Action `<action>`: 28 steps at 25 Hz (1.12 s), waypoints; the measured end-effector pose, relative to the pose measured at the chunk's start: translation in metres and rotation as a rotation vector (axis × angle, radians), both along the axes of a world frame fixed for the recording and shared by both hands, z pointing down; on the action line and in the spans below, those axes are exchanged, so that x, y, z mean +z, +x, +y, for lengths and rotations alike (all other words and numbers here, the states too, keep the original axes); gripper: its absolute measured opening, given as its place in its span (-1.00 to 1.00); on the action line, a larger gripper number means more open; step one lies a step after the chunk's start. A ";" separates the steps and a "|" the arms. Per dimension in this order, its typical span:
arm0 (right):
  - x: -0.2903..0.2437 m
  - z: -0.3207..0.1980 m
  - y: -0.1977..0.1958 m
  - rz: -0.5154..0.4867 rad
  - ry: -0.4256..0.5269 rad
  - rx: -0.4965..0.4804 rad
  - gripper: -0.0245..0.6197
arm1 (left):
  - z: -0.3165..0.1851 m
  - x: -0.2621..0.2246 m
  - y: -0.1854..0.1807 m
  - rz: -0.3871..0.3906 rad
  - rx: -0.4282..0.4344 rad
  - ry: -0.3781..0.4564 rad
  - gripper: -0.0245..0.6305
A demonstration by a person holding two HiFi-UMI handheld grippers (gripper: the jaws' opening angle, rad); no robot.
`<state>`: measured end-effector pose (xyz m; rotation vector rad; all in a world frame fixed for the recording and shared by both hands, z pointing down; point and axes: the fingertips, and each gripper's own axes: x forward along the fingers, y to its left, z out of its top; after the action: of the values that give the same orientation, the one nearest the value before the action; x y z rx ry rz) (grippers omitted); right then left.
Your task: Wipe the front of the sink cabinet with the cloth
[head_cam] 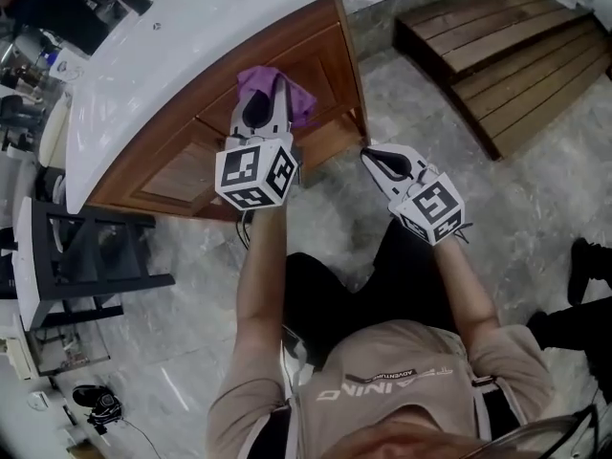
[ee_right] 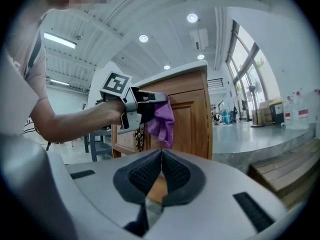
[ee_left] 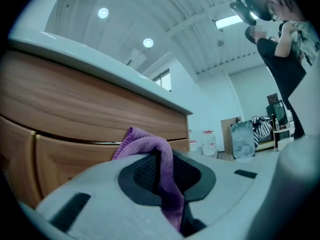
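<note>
The wooden sink cabinet under a white countertop fills the upper left of the head view. My left gripper is shut on a purple cloth, which is pressed against the cabinet's panelled front near its right end. In the left gripper view the purple cloth is pinched between the jaws, close to the wood. My right gripper hangs shut and holds nothing, just right of the cabinet's lower corner. The right gripper view shows the left gripper with the purple cloth against the cabinet.
A dark stool or rack stands left of the cabinet. Wooden steps rise at the upper right. The floor is pale marble tile. The person's knees are below the grippers. Another person's dark shoe shows at the right edge.
</note>
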<state>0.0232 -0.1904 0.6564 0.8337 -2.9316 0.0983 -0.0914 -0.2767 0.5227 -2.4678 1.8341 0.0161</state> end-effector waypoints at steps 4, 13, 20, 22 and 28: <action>0.001 -0.004 0.024 0.001 -0.006 0.061 -0.89 | -0.020 0.002 0.039 -0.024 0.074 -0.002 -0.81; -0.001 -0.005 0.080 0.009 -0.003 0.175 -0.89 | -0.056 0.001 0.108 0.058 0.207 -0.041 -0.81; -0.003 -0.003 0.095 0.009 -0.002 0.206 -0.89 | -0.058 0.016 0.153 -0.006 0.354 -0.088 -0.81; -0.002 -0.002 0.092 0.015 -0.005 0.189 -0.89 | -0.048 0.014 0.155 -0.025 0.377 -0.077 -0.81; 0.002 -0.005 0.070 -0.009 -0.017 0.145 -0.89 | 0.004 -0.002 0.120 0.011 0.341 -0.007 -0.81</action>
<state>0.0937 -0.1953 0.6585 1.0451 -2.8705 0.1378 0.0288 -0.2731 0.5210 -2.7561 1.3958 0.0398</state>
